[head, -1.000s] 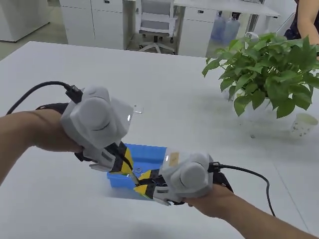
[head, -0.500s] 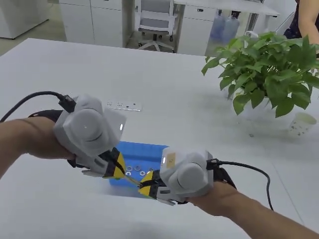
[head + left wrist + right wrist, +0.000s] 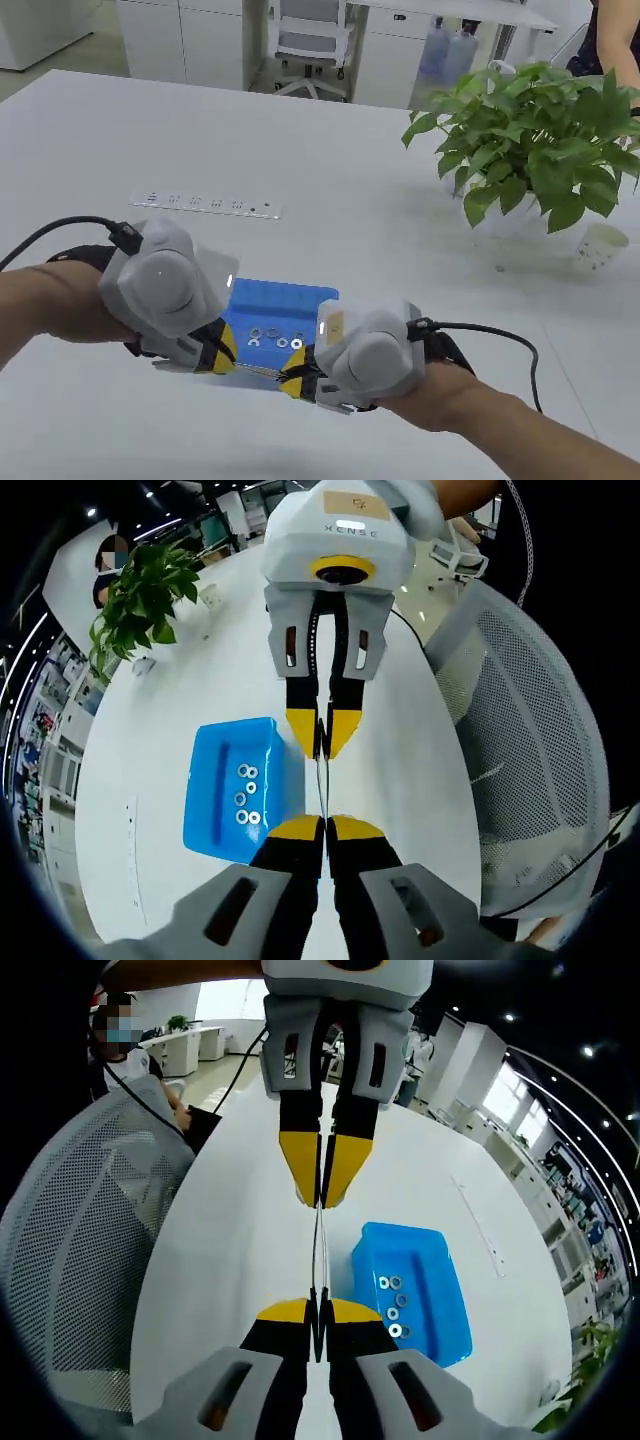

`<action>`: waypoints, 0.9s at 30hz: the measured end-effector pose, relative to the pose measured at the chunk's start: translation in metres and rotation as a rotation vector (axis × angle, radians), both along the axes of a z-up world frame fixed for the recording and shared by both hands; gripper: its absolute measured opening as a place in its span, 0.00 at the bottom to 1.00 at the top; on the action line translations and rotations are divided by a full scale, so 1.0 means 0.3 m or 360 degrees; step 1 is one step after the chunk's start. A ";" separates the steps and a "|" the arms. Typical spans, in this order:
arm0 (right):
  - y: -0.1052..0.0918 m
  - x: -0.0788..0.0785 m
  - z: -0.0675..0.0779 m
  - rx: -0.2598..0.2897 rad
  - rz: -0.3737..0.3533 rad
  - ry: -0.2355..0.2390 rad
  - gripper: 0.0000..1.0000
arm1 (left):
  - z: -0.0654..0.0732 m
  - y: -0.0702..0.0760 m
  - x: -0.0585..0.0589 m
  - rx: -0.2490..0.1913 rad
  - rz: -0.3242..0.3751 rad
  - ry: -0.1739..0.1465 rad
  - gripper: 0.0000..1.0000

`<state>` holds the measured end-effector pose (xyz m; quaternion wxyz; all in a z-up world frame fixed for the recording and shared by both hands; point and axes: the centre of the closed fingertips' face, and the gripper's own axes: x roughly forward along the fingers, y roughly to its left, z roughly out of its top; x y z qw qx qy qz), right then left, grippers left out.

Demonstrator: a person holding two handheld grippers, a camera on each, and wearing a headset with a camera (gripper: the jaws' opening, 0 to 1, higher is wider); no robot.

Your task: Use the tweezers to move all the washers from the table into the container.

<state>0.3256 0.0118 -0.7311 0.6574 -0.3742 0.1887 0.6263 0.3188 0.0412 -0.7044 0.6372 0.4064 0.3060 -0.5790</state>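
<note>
A blue container (image 3: 283,305) sits on the white table with several washers (image 3: 275,338) lying inside it. Just in front of it, my left gripper (image 3: 218,354) and right gripper (image 3: 296,377) face each other tip to tip. Thin metal tweezers (image 3: 257,369) span the gap, each gripper shut on one end. In the left gripper view the tweezers (image 3: 321,780) run from my left gripper (image 3: 324,825) up to the right gripper (image 3: 322,745), the container (image 3: 225,825) to the left. In the right gripper view the tweezers (image 3: 320,1250) reach the left gripper (image 3: 322,1195); the container (image 3: 425,1260) with washers (image 3: 393,1305) lies to the right.
A potted plant (image 3: 535,130) and a paper cup (image 3: 598,247) stand at the far right of the table. A white power strip (image 3: 205,204) lies behind the container. A mesh chair (image 3: 520,740) is at the table's near side, an office chair (image 3: 308,40) beyond the far edge.
Both grippers have drawn back from over the container toward the near edge, so the washers inside now show. The head camera has tilted, bringing the power strip into sight.
</note>
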 end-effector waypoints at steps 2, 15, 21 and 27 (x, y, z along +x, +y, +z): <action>-0.002 -0.004 -0.015 -0.0018 0.0007 0.0002 0.06 | -0.017 0.000 -0.005 0.0005 0.0001 0.0002 0.05; -0.015 -0.029 -0.119 -0.0117 0.0029 0.0054 0.07 | -0.132 -0.007 -0.023 -0.0008 0.0019 0.0072 0.05; -0.012 -0.032 -0.161 -0.0122 0.0006 0.0097 0.07 | -0.174 0.000 -0.025 0.0005 0.0020 0.0093 0.05; -0.003 -0.030 -0.188 -0.0122 -0.0007 0.0132 0.08 | -0.205 0.009 -0.020 0.0011 0.0025 0.0116 0.06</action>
